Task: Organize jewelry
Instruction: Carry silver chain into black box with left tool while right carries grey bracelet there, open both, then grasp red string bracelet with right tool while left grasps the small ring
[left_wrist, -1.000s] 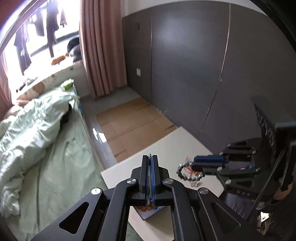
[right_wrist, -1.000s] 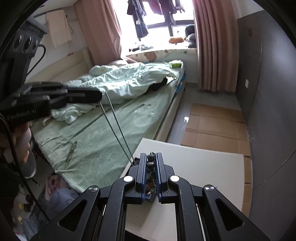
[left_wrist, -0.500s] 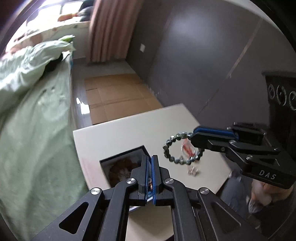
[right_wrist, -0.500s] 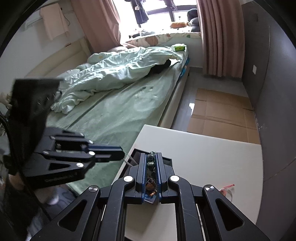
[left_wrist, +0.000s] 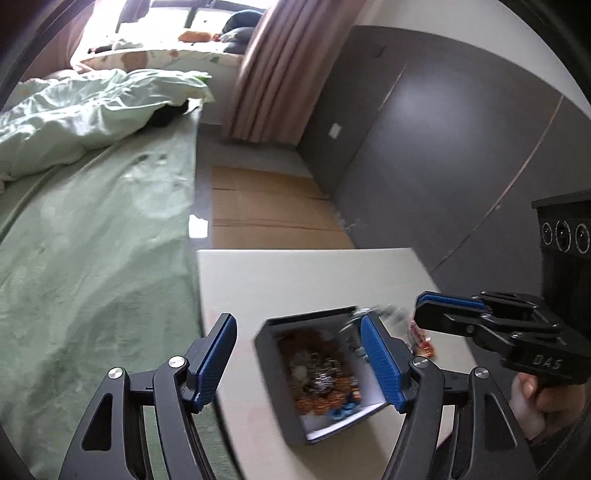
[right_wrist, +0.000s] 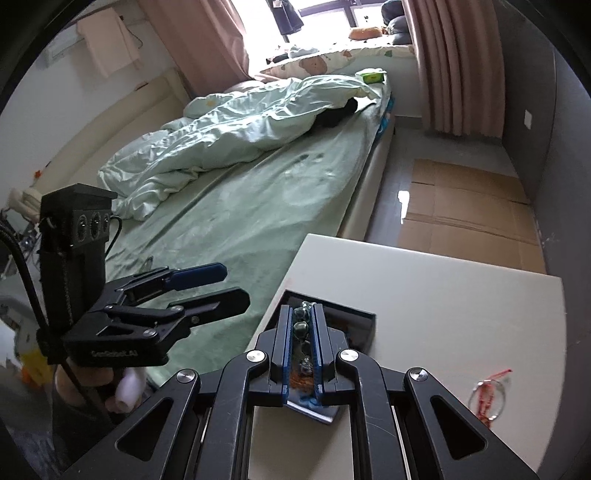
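left gripper (left_wrist: 299, 354): jaws apart, just been opening, nothing between the pads, hovering over the open black square jewelry box (left_wrist: 280, 406) on the white desk (left_wrist: 295, 273) | right gripper (right_wrist: 302, 347): clamped on dark green beaded bracelet (right_wrist: 300, 326), held above the box's far edge | red-threaded ring (right_wrist: 487, 395): on desk, right of the box

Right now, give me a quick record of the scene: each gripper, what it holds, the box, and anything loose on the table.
left gripper: open, nothing between the pads, jaws have just been opening
right gripper: shut on bead bracelet
jewelry box: open, black, on white table, holds orange beads and other pieces
loose item: red-string piece on the table, apart from the box
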